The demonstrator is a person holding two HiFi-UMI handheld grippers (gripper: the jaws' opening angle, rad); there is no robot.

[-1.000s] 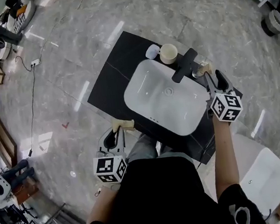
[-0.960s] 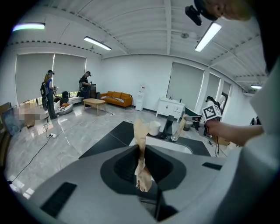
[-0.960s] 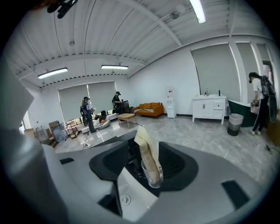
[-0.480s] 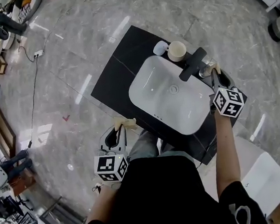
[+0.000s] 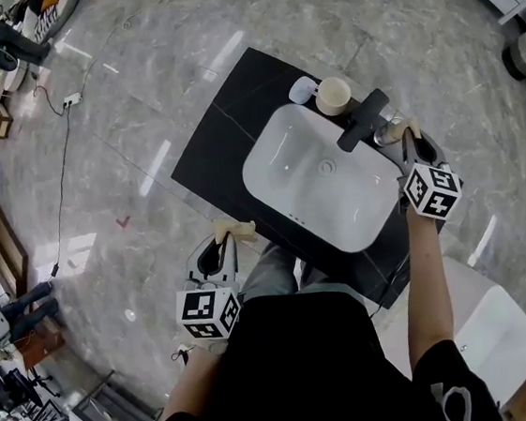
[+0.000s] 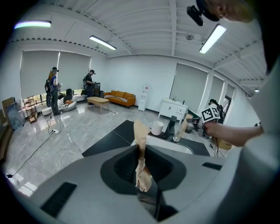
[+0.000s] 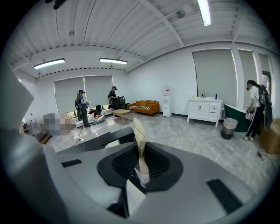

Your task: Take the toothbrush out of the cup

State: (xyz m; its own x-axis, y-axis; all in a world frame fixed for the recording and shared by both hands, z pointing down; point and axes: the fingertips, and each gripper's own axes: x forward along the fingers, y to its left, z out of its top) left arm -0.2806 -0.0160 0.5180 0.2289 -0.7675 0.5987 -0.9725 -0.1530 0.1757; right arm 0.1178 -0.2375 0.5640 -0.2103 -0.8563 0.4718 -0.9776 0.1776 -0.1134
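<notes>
My right hand-held gripper (image 5: 406, 132) has just clamped what seems the toothbrush (image 7: 140, 174) at the cup (image 5: 387, 131); next, a straight lift.

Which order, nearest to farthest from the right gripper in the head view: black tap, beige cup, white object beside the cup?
From the right gripper, whose jaws have just closed (what they hold, if anything, is unclear):
1. black tap, just left of it.
2. beige cup, further up-left.
3. white object, beyond the cup, farthest left.
</notes>
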